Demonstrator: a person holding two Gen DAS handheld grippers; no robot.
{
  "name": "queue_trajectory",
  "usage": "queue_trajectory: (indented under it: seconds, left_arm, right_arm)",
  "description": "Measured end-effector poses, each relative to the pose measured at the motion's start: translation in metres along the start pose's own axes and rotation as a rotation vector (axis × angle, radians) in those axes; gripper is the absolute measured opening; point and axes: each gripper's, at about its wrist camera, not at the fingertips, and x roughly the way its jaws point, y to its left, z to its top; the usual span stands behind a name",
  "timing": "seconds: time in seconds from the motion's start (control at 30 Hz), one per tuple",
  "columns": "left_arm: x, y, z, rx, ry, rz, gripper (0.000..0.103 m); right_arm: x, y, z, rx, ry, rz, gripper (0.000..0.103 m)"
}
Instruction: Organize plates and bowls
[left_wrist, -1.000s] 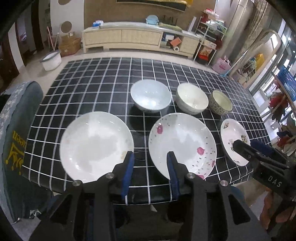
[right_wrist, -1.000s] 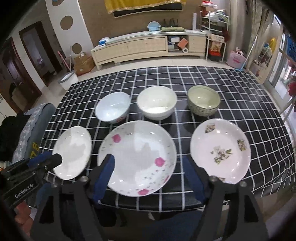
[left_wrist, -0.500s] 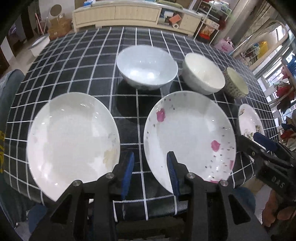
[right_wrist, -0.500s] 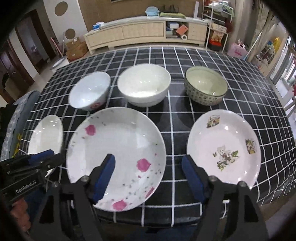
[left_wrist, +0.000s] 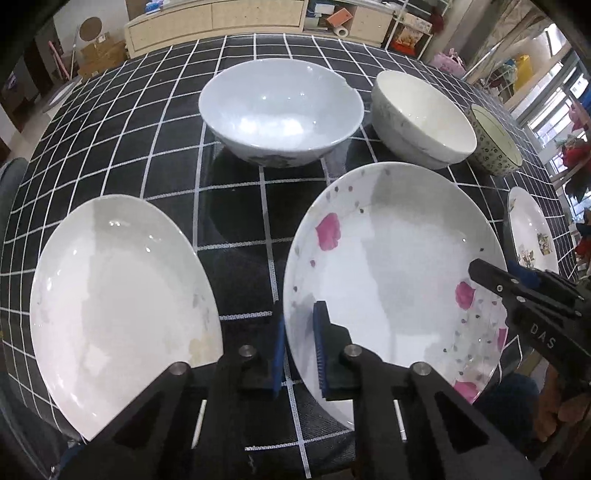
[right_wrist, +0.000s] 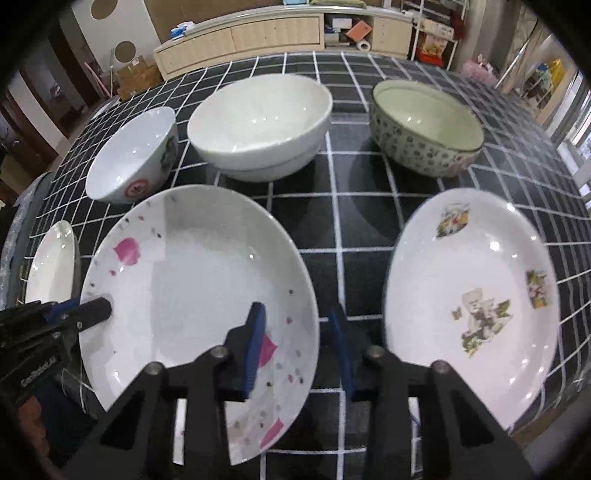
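The left gripper (left_wrist: 298, 345) was seen clenched on the near-left rim of the pink-flowered plate (left_wrist: 391, 266), one pad inside the rim and one outside. The right gripper (right_wrist: 297, 345) was straddling the same plate's right rim, its jaws closing but the outer pad not clearly touching. The plate was lying on the desk (right_wrist: 354, 221). A plain plate (left_wrist: 118, 310) was just left of the left gripper, a picture plate (right_wrist: 472, 295) right of the right one.

Black tabletop (right_wrist: 369, 229), white grid. Pink-petalled white plate (right_wrist: 192, 280). Plain white plate (left_wrist: 110, 306). Green-speckled bowl (right_wrist: 424, 129). Blue claw pads (right_wrist: 256, 343).
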Motion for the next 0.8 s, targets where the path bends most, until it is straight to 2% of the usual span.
queue_trajectory:
  seconds: [0.07, 0.57, 0.8]
  left_arm:
    - [-0.001, 0.001, -0.001, 0.007, -0.005, -0.002, 0.013]
    - [-0.006, 0.002, -0.016, -0.014, -0.013, 0.007, 0.012]
    - [-0.013, 0.004, -0.025, -0.012, -0.005, 0.013, 0.012]
  right_arm:
    - [0.003, -0.001, -0.003, 0.008, 0.010, 0.009, 0.026]
    - [0.001, 0.009, -0.007, 0.022, -0.001, -0.024, 0.026]
    - [-0.002, 0.003, -0.011, 0.089, 0.016, 0.019, 0.025]
